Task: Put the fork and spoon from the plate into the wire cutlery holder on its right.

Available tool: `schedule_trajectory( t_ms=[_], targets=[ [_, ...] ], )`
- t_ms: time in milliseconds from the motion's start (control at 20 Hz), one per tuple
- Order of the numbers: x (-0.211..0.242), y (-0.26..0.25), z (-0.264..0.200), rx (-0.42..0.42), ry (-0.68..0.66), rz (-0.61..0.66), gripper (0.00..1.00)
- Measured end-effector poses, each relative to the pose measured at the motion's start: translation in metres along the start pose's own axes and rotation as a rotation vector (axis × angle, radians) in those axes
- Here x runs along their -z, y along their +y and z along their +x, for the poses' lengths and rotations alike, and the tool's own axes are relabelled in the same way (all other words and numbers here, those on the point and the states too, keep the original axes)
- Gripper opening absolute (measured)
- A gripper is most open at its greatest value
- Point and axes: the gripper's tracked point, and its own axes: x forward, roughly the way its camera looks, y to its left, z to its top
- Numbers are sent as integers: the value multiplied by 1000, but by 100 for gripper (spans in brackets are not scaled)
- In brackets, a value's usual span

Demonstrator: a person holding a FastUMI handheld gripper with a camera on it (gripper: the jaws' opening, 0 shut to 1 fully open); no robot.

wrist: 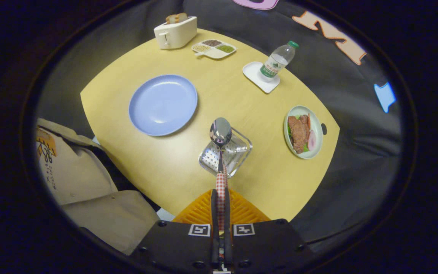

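My gripper (221, 196) is shut on the spoon (220, 133), both orange fingers (200, 211) pressing its red-and-white checked handle. The spoon points forward, with its shiny bowl hanging high over the wire cutlery holder (238, 152). The holder is a square metal basket standing on the yellow table (165, 167), seen from above just beyond the fingertips. The blue plate (163, 104) lies to the holder's left and has nothing on it. I cannot make out a fork inside the holder.
A bowl of meat and vegetables (303, 131) sits right of the holder. Further back are a water bottle (278, 61) on a white coaster, a divided snack dish (214, 48) and a white toaster (175, 32). A person's beige sleeve (86, 179) is at the table's near left.
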Motion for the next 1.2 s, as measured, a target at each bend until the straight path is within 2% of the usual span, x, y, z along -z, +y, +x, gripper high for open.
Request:
schedule_trajectory(
  t_ms=[300, 700, 1000, 1200],
  targets=[
    [6, -13, 6, -57, 139, -63, 8],
    [6, -16, 30, -75, 325, -119, 8],
    [-9, -14, 33, -80, 366, -155, 10],
    [-17, -16, 41, -63, 326, -113, 14]
  ],
)
